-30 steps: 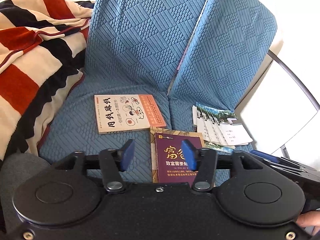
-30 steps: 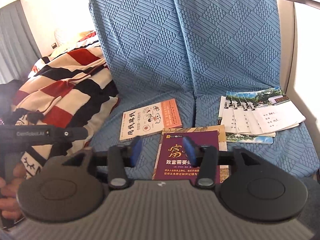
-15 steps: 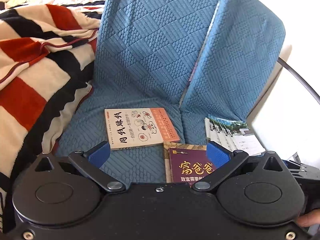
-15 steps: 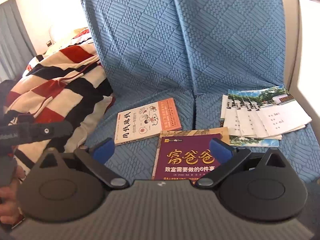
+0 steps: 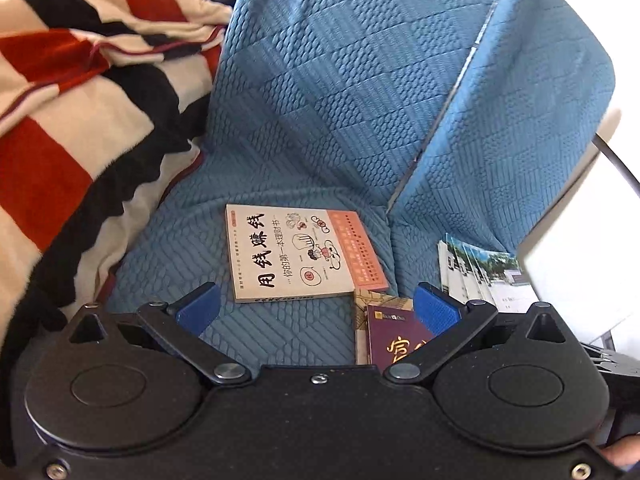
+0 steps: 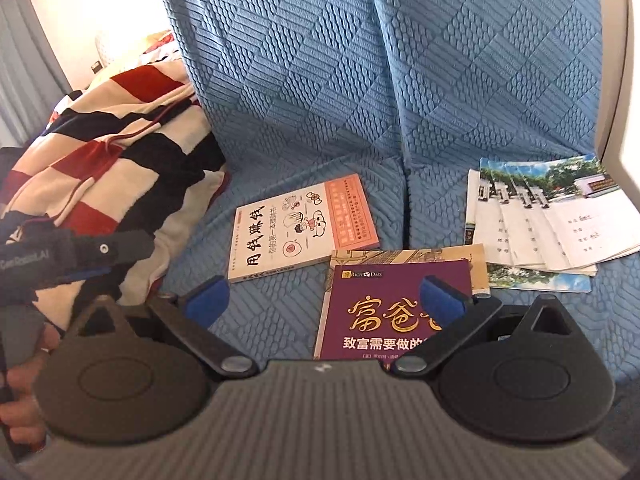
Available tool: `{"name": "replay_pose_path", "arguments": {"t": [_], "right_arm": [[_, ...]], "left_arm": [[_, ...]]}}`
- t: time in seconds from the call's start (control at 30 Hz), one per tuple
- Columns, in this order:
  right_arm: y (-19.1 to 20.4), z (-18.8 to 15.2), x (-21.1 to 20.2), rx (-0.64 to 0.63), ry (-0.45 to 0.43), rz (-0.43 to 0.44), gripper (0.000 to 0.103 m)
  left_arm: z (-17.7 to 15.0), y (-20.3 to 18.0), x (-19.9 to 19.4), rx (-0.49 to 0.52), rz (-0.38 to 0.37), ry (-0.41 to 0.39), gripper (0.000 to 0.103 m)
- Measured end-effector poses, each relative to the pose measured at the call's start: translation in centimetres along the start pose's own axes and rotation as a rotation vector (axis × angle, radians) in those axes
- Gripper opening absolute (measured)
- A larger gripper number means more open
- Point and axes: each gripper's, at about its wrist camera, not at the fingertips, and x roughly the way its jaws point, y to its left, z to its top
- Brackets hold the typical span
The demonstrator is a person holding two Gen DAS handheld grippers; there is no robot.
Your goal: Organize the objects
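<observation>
A cream and orange book (image 5: 298, 254) (image 6: 304, 226) lies flat on the blue sofa seat (image 5: 280, 328). A purple book (image 6: 384, 312) (image 5: 394, 340) lies on a tan book (image 6: 408, 258) in front of it. A fan of several booklets (image 6: 540, 220) (image 5: 480, 272) lies on the right seat cushion. My left gripper (image 5: 316, 310) is open and empty, above the seat near the cream book. My right gripper (image 6: 324, 298) is open and empty, above the purple book.
A red, black and cream striped blanket (image 5: 72, 128) (image 6: 108, 140) is heaped on the left of the sofa. The blue backrest (image 5: 340, 80) rises behind the books. A white armrest with a metal rail (image 5: 580, 220) bounds the right side.
Both grippers have opened wide from a nearly shut stance. Both have moved forward, closer to the books.
</observation>
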Motion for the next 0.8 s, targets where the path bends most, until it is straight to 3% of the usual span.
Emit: {"name": "replay_pose_path", "arguments": {"t": [0.3,0.47,0.63,0.8], "right_arm": [[-1.0,1.2,4.8,0.012,0.038,-0.009,0.102],[-1.7,2.1,7.8,0.019,0.063,-0.014,0.096],[-2.5,2.7,11.0,0.001,0.094,-0.02,0.083],[-3.2,3.0,14.0,-0.004,0.114,-0.032,0.083]], "left_arm": [[0.7,2.2,5.1,-0.03,0.026,0.038,0.102],[1.3,3.7,8.4,-0.05,0.034,0.044,0.102],[1.8,5.1,12.2,-0.031,0.061,0.049,0.102],[2.3,6.6,15.5,-0.042,0.106,0.069,0.102]]}}
